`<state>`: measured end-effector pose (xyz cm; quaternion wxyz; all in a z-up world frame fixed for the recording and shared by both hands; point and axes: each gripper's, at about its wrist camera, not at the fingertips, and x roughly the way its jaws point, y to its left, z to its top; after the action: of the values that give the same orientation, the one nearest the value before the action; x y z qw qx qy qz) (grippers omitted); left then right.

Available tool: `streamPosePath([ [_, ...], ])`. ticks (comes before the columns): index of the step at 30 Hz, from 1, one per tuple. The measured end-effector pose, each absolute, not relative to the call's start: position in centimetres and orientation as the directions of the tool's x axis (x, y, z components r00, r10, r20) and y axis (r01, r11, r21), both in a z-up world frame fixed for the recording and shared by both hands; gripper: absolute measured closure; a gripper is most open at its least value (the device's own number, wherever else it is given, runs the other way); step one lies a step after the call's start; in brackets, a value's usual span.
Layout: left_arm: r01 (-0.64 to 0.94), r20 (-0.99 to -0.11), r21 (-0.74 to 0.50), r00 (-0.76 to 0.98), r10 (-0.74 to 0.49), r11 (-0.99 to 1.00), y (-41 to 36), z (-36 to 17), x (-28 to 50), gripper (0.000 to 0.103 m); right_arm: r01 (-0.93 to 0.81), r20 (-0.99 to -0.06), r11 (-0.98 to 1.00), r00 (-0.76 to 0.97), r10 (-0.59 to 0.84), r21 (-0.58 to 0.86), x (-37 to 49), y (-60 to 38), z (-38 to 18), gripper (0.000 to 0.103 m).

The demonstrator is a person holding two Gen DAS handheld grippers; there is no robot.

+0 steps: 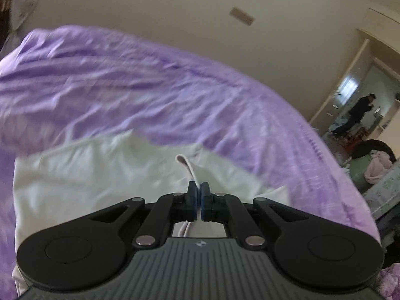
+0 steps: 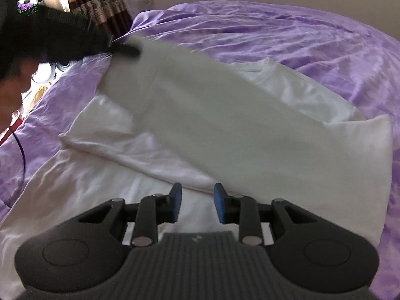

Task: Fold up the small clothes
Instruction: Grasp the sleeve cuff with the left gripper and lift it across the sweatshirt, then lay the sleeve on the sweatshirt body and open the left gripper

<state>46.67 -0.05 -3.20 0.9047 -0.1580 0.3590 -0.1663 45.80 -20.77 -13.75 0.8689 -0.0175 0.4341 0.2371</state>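
A white garment (image 2: 225,130) lies spread on the purple bedspread (image 2: 312,40). My left gripper (image 1: 199,187) is shut on a thin fold of the garment's edge (image 1: 186,166), which stands up between its pads. In the right wrist view the left gripper (image 2: 125,50) appears as a dark blur at the upper left, holding one flap of the garment up off the bed. My right gripper (image 2: 197,196) hovers low over the near part of the garment. Its blue pads (image 2: 176,200) stand apart and press on nothing; the garment's folded edge lies just beyond them.
The bedspread (image 1: 125,87) fills most of both views. A patterned curtain (image 2: 100,5) hangs at the far left. To the right of the bed is an open doorway with a person (image 1: 360,115) standing far off, and a heap of pink cloth (image 1: 377,167) beside the bed.
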Motion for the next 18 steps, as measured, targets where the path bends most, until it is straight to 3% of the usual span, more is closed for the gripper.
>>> streamPosePath([
  [6,0.235,-0.533,-0.367,0.740,-0.411,0.900,-0.6,3.3,46.0,0.102,-0.246,-0.755,0.966,0.618,0.221,0.082,47.6,-24.4,-15.4,0.080],
  [10,0.200,-0.546,-0.336,0.755,-0.364,0.920,2.2,4.7,45.8,0.102,-0.113,-0.764,0.993,0.637,0.104,0.041,48.4,-28.7,-16.4,0.080],
  [14,0.108,-0.630,-0.284,0.728,-0.270,0.953,6.5,1.7,46.1,0.102,-0.007,-0.780,0.999,0.625,0.029,0.031,48.2,-31.5,-17.6,0.083],
  [18,-0.041,-0.761,-0.290,0.616,-0.204,0.956,10.7,-6.2,47.6,0.102,-0.012,-0.802,1.000,0.597,0.026,0.023,48.1,-31.8,-19.1,0.090],
])
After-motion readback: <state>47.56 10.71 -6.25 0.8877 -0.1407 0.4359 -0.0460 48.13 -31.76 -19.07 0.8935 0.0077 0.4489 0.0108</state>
